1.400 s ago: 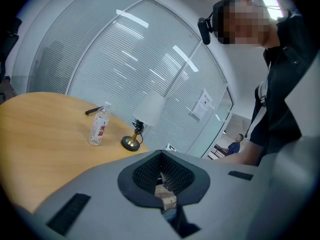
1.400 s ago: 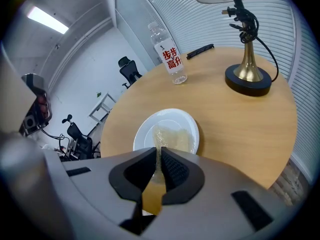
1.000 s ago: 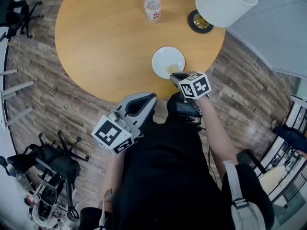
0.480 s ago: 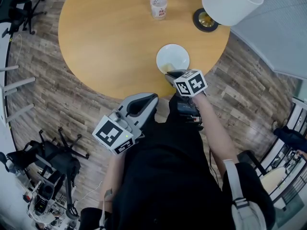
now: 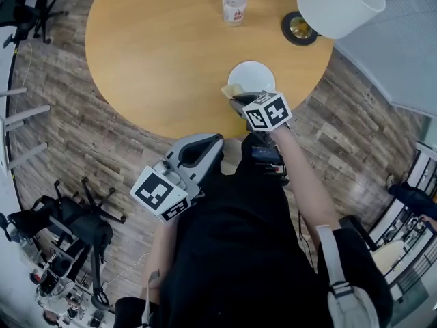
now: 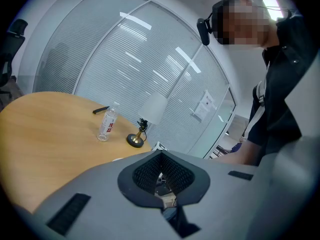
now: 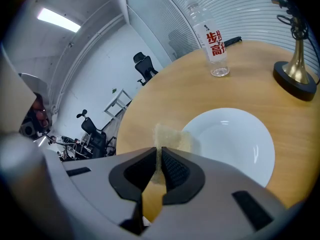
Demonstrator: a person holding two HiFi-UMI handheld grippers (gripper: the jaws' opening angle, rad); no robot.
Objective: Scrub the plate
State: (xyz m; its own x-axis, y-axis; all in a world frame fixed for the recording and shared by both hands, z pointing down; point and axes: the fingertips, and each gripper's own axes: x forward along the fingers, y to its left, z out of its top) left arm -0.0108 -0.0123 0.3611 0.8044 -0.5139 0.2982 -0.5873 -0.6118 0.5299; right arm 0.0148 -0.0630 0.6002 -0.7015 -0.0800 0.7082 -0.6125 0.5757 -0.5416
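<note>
A round wooden desk [image 5: 157,53] stood on plank flooring, with the white plate [image 5: 252,76] near its close edge. Left of the plate and off the desk, the left gripper [image 5: 210,142] hung with jaws pressed together on nothing. At the plate's left rim, the right gripper [image 5: 239,101] pinched a yellow sponge [image 5: 231,90]. Beyond the plate stood a bottle [image 5: 234,3], and to the plate's far right a lamp [image 5: 341,5]

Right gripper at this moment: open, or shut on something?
Shut on the yellow scrub pad: the right gripper's jaws pinch it between them, by the white plate's rim.
</note>
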